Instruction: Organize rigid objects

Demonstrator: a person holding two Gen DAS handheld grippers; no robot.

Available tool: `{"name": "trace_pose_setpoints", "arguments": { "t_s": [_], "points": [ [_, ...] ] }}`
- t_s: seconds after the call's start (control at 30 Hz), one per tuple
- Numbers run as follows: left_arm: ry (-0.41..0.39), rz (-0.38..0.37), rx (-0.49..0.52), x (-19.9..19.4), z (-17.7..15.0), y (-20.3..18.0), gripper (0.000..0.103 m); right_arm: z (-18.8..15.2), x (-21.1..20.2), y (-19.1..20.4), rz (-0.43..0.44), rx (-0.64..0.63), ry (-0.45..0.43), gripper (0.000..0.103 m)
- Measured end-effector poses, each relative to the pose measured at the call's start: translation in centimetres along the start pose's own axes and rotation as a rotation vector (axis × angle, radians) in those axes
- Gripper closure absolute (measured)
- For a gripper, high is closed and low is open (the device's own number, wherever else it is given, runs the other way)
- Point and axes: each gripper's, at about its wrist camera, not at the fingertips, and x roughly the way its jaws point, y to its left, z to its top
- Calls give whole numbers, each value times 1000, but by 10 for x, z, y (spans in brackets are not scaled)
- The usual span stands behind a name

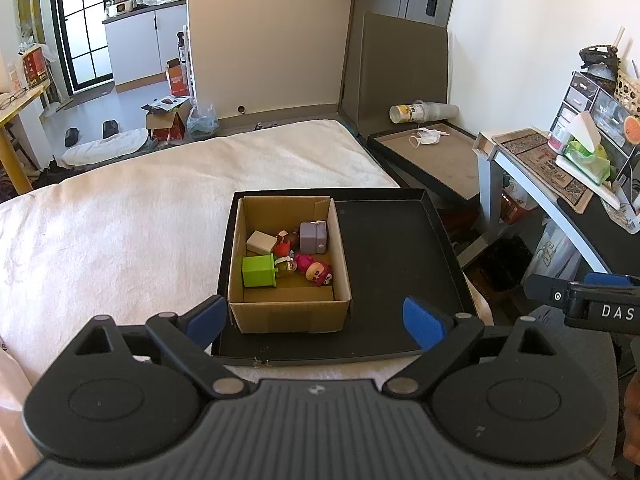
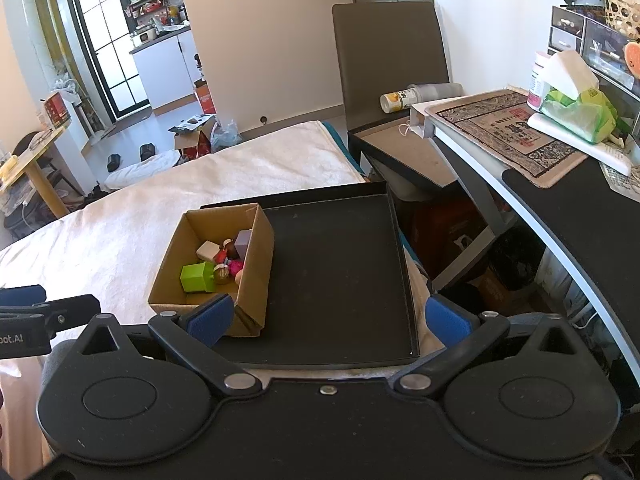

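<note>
Left claw (image 1: 316, 320) gapes before cardboard box (image 1: 288, 312), lengthwise away.

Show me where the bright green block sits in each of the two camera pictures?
Left wrist view: green block sits near centre, in the near-left corner of the cardboard box.
Right wrist view: green block sits left of centre, near the box's front.
Shared landmark: the black tray under the box.

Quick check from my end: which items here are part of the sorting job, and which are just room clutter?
Job: cardboard box, black tray, green block, purple block, white block, pink figure.

Clutter: tissue pack, tipped can, face mask.
</note>
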Motion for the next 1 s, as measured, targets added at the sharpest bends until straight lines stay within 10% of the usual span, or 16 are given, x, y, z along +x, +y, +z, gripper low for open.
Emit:
{"name": "trace_pose_setpoints", "arguments": {
  "t_s": [1.0],
  "points": [
    [13, -10, 2, 1, 1, 0, 8, -6, 8, 7, -24, -31, 34, 0]
  ]
}}
